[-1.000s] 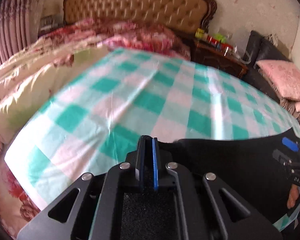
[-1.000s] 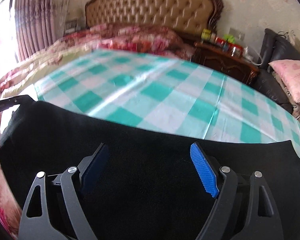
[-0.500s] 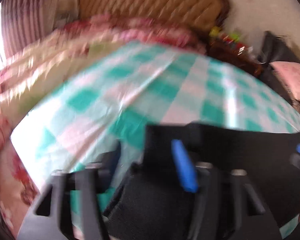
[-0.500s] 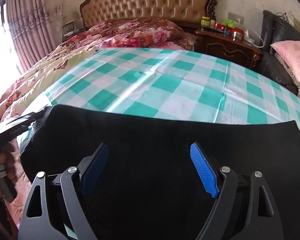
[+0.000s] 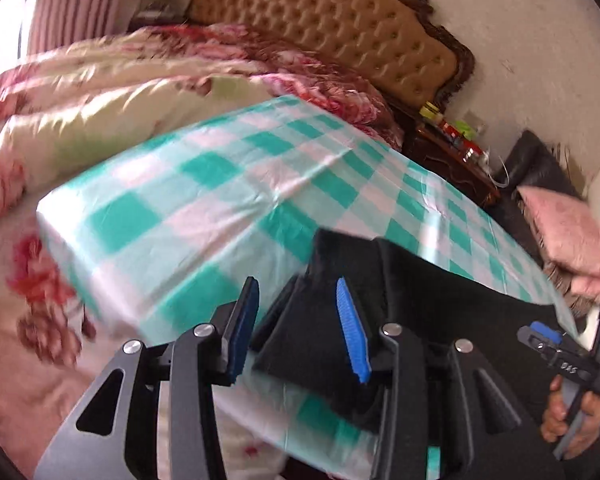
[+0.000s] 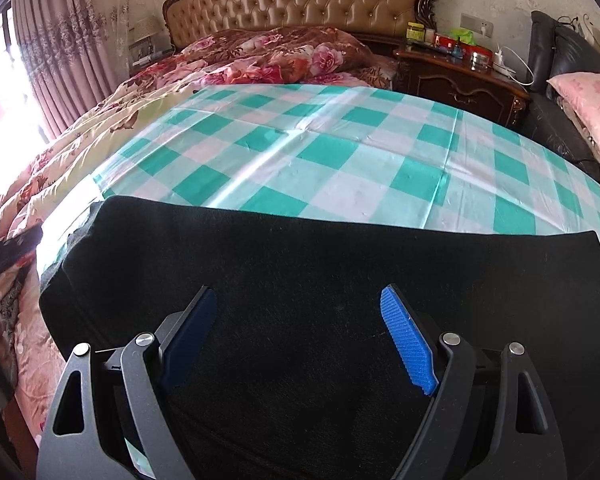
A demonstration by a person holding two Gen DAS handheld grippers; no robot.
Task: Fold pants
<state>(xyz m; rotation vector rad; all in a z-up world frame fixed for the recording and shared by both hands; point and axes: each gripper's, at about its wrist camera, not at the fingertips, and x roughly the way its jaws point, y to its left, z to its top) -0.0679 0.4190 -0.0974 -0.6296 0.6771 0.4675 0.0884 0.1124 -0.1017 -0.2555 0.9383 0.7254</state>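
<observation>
a: where are the black pants (image 6: 320,280)?

b: they lie in a flat, wide band across the near edge of the green-and-white checked sheet (image 6: 340,152), which is spread over the bed. one end sits by the left gripper (image 5: 296,328), with a raised, bunched corner of the cloth there.

a: state of the tools?

b: the left gripper's jaws are opening. the bunched corner stands between them, but the pads do not press on it. the right gripper (image 6: 300,336) hovers over the middle of the pants with its jaws wide apart and nothing clamped. the person's right hand (image 5: 572,420) shows on its handle in the left view.

a: progress?

b: judged from the lie of the cloth, at least one fold is made: the pants read as one doubled, even band. the loose corner at the left end needs flattening. in my judgement, a further fold end to end remains.

a: hazards?

b: the sheet looks slick, so the cloth may slide when pulled.
</observation>
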